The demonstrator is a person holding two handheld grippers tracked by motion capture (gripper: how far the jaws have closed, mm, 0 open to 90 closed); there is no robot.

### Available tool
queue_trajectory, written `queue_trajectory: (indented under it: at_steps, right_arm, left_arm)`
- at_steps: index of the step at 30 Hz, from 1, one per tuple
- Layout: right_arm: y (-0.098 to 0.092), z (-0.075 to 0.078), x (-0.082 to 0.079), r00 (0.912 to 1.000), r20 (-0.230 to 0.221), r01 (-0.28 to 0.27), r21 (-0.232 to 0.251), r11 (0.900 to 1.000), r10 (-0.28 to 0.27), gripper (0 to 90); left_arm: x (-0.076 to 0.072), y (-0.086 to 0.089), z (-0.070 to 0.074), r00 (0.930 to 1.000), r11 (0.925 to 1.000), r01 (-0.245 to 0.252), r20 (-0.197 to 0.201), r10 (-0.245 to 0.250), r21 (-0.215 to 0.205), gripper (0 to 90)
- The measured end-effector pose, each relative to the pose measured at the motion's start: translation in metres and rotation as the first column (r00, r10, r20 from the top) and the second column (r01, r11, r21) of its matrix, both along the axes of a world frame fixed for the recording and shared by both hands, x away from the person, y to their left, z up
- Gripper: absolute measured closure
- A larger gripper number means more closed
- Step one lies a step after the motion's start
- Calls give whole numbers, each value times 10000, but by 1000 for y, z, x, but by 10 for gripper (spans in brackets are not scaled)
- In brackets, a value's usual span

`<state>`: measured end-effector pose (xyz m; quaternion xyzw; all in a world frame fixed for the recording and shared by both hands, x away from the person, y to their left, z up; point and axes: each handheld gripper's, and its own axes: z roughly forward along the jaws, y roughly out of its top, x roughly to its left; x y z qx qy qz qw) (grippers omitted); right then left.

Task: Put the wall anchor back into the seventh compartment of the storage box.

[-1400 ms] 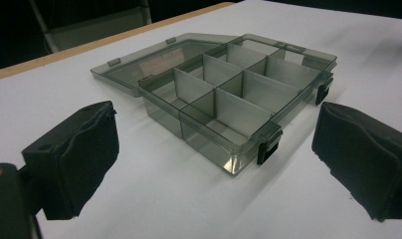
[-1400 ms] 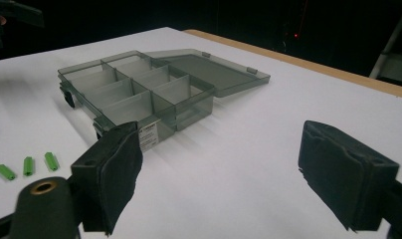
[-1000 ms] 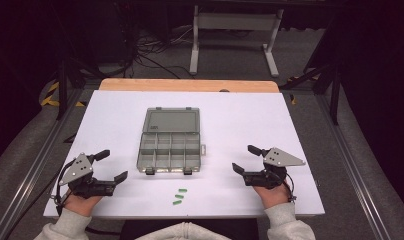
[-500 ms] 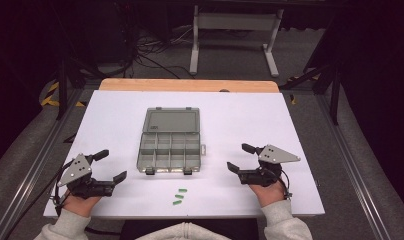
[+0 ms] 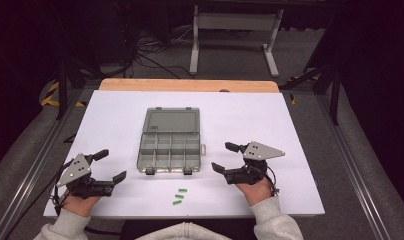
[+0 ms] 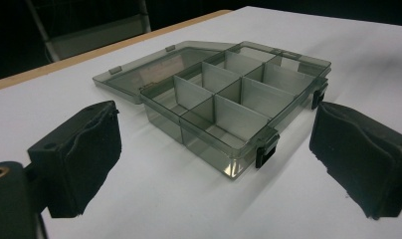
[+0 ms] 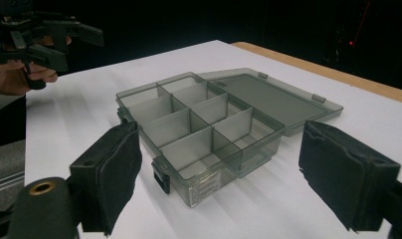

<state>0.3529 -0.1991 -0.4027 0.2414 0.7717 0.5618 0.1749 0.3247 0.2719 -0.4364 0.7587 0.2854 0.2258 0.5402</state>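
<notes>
High view: my left gripper (image 5: 109, 165) rests at the near left corner of the white table (image 5: 290, 130), its jaws spread wide with nothing between them; my right gripper (image 5: 225, 157) sits low over the table's near right part, jaws likewise released and empty, pointing left toward the organiser box (image 5: 170, 150); the grey three-cornered plate on top of each gripper is plain to see. The box lies at the table's centre, between the two grippers and apart from both; its lid (image 5: 171, 121) is swung fully open and lies flat on the far side; the tray shows two rows of compartments, all of which look bare to me; two dark latches (image 5: 150, 171) sit on its near edge. Three small green pieces (image 5: 179, 196) lie on the table just in front of the box, nearer to me, roughly midway between my hands; what they are I cannot tell at this size.

Left gripper view: I see the padded black fingers (image 6: 84, 149) standing well apart, the box (image 6: 224, 107) framed in the gap but farther off, untouched.

Right gripper view: the pads (image 7: 112, 174) stand equally wide; the box (image 7: 199, 129) lies close ahead with a near corner toward the camera; the left gripper (image 7: 64, 37) shows at the upper left, held in a hand (image 7: 20, 74).
</notes>
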Motion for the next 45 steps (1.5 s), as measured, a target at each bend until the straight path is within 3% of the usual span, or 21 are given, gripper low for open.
queue_trajectory:
  at_steps: [6,10,17,18,21,29,36,37,38,41,45]
  right_arm:
    - [7,3,2,9996,-4,-288,216,9994,288,181]
    - [14,3,3,9989,217,-417,90,9991,415,160]
    - [21,12,5,9949,399,-903,-564,9943,926,215]
    - [23,15,6,9928,222,-1163,-604,9914,1178,219]
    - [32,18,8,9926,-48,-1215,-954,9880,1216,194]
    - [46,26,12,9807,-861,-1878,-1693,9675,1753,249]
    - [63,37,14,9680,-1281,-2458,-3082,9190,2159,268]
    - [67,39,14,9649,-1390,-2574,-3341,9067,2227,271]
    - [67,39,14,9649,-1390,-2574,-3341,9067,2227,271]
    - [74,44,16,9558,-1789,-2869,-3925,8739,2334,288]
    - [81,48,18,9473,-2156,-3113,-4466,8388,2368,296]
  left_arm:
    - [0,0,0,10000,10000,19,-25,-19,40,69]
    - [0,-1,0,10000,10000,-16,27,16,24,70]
    - [0,0,0,10000,10000,-35,-22,35,20,70]
    - [0,0,0,10000,10000,-35,-20,35,20,70]
    - [0,0,0,10000,10000,-13,-20,13,52,71]
    - [0,0,0,10000,10000,-46,-7,46,16,72]
    - [0,0,0,10000,10000,0,-24,0,49,74]
    - [0,0,0,10000,10000,-3,-30,4,43,74]
    - [0,0,0,10000,10000,-3,-30,4,43,74]
    - [0,0,0,10000,10000,-20,-55,20,45,75]
    - [0,0,0,9999,10000,21,-111,-20,97,76]
